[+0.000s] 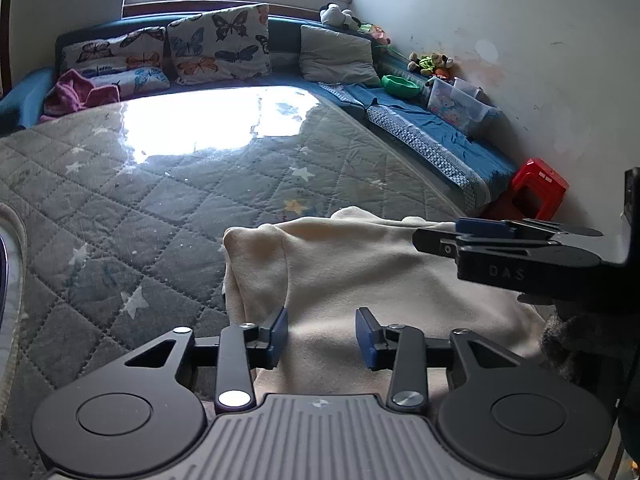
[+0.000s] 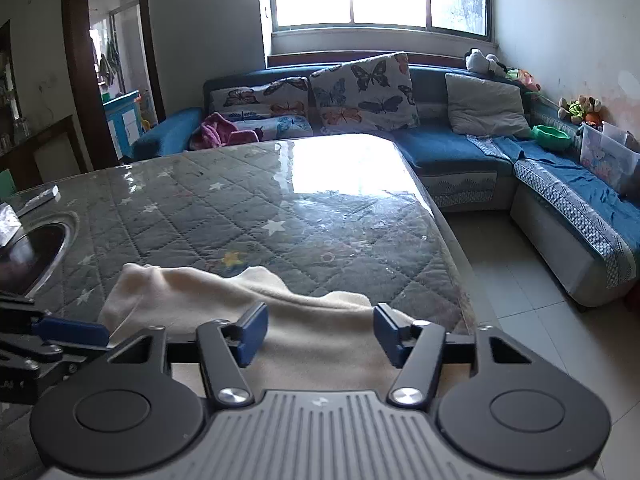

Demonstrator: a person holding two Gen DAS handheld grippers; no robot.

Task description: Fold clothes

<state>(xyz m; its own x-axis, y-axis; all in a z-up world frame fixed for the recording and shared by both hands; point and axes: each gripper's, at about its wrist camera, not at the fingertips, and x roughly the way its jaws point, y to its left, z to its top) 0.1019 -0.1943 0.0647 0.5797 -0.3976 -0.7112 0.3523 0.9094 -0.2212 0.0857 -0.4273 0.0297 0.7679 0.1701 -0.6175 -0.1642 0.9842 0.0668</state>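
A cream garment lies partly folded on the near part of a quilted grey table. It also shows in the right wrist view. My left gripper is open over the garment's near edge, its blue pads apart and holding nothing. My right gripper is open over the garment's near right edge, empty. The right gripper's fingers reach in from the right in the left wrist view. The left gripper's fingers show at the left in the right wrist view.
A clear glossy cover lies over the quilted table. A metal bowl sits at the table's left. A blue corner sofa with butterfly pillows stands behind. A red stool stands on the floor at right.
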